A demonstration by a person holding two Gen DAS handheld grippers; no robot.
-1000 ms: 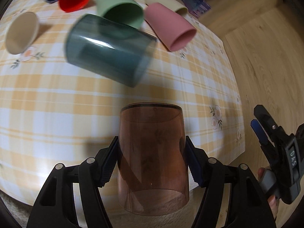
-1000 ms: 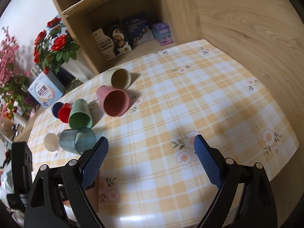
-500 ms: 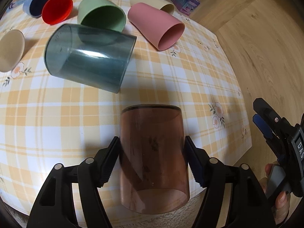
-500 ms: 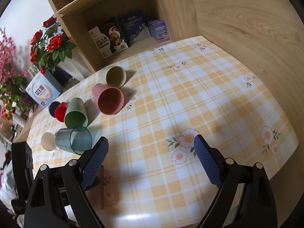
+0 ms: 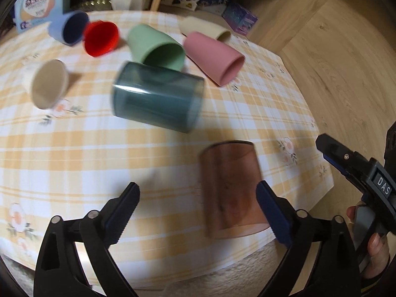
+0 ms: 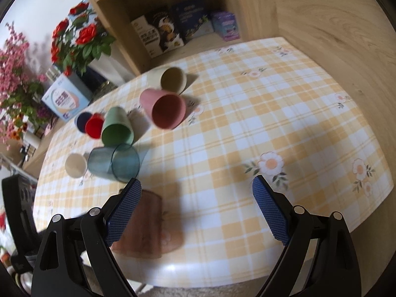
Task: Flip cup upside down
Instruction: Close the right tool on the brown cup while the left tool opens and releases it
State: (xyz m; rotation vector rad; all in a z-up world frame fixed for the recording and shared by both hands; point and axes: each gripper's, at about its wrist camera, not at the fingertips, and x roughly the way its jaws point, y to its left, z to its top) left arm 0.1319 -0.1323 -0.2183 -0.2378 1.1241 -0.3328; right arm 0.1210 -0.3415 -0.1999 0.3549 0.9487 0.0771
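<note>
A translucent brown cup [image 5: 231, 188] stands on its rim, base up, near the front edge of the checked tablecloth [image 5: 74, 148]. It also shows in the right wrist view [image 6: 146, 225]. My left gripper [image 5: 198, 212] is open, its right finger close beside the cup and its left finger well apart. My right gripper [image 6: 195, 212] is open and empty above the table's front edge. It also shows at the right edge of the left wrist view [image 5: 329, 151]. A teal translucent cup [image 5: 158, 99] lies on its side behind the brown cup.
Several cups lie on their sides further back: green [image 5: 156, 47], pink [image 5: 215, 59], red [image 5: 100, 38], blue [image 5: 68, 26], two cream ones [image 5: 48, 83]. Boxes [image 6: 170, 32] stand on a wooden shelf behind; flowers [image 6: 79, 37] stand at far left. A wooden wall [image 6: 334, 24] bounds the right.
My left gripper has opened and let go of the brown cup, which now stands base up on the table. The left gripper has shifted left of the cup. The right gripper stays open.
</note>
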